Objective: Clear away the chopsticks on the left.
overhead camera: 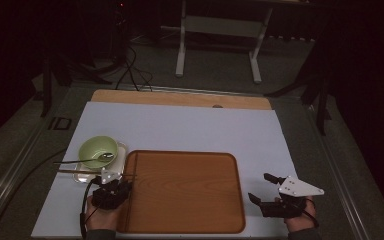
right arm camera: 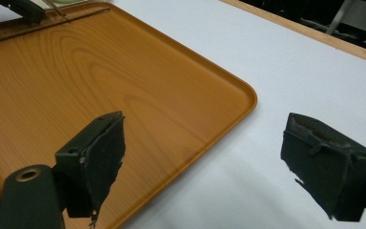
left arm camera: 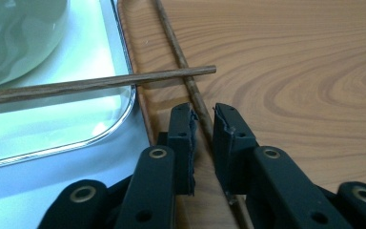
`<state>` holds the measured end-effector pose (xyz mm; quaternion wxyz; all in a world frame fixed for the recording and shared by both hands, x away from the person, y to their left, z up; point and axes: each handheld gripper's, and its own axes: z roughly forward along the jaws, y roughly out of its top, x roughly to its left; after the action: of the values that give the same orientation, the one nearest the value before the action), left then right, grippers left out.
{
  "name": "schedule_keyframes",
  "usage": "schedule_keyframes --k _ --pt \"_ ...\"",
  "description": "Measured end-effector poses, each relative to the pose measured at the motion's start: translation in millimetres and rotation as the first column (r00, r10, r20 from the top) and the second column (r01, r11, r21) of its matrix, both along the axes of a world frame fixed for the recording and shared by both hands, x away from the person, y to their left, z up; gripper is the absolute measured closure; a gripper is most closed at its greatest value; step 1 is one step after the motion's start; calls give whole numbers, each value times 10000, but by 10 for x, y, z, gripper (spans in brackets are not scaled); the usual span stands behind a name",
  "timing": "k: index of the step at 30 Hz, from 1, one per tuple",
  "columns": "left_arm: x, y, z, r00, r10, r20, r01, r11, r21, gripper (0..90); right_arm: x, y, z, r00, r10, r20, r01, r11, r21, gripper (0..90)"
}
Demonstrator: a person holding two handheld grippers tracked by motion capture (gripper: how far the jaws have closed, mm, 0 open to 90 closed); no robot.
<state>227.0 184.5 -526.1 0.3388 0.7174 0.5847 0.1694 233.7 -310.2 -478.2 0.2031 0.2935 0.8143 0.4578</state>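
The left claw [left arm camera: 202, 117] sits low at the near left corner of a wooden tray [overhead camera: 190, 200]. Its two black jaws stand slightly apart with a thin dark chopstick [left arm camera: 183, 62] lying lengthwise between them on the tray floor. A small gap shows on each side, so the pads [left arm camera: 183, 129] do not press on it.

A second chopstick [left arm camera: 100, 83] lies crosswise just ahead of the claw, its tip resting over the first stick and the tray's rim, the rest reaching left over a shallow metal dish [left arm camera: 76, 138]. A pale green bowl [overhead camera: 98, 151] with a spoon [overhead camera: 87, 159] across it sits on that dish, ahead and to the left.

The right claw [overhead camera: 264, 189] hovers well off to the right, beside the tray's far edge over the white bench [overhead camera: 190, 125], its jaws spread wide and holding nothing.
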Motion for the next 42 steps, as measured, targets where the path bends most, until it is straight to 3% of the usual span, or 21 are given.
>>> schedule_keyframes --k 8,19,29,42 --pt "-29 13 81 9998 -39 183 38 10000 45 723 -1 -3 2 10000 -18 6 18 10000 2 148" --pt "-43 118 245 9987 14 508 3 9994 -348 632 -3 -7 4 10000 -38 11 38 10000 3 148" --pt "-13 228 351 9974 -420 590 467 9957 -796 548 -6 -10 5 10000 -35 30 34 10000 20 148" --pt "16 406 423 9835 -1565 909 1558 9877 142 439 -6 -29 8 10000 -61 34 61 10000 42 148"
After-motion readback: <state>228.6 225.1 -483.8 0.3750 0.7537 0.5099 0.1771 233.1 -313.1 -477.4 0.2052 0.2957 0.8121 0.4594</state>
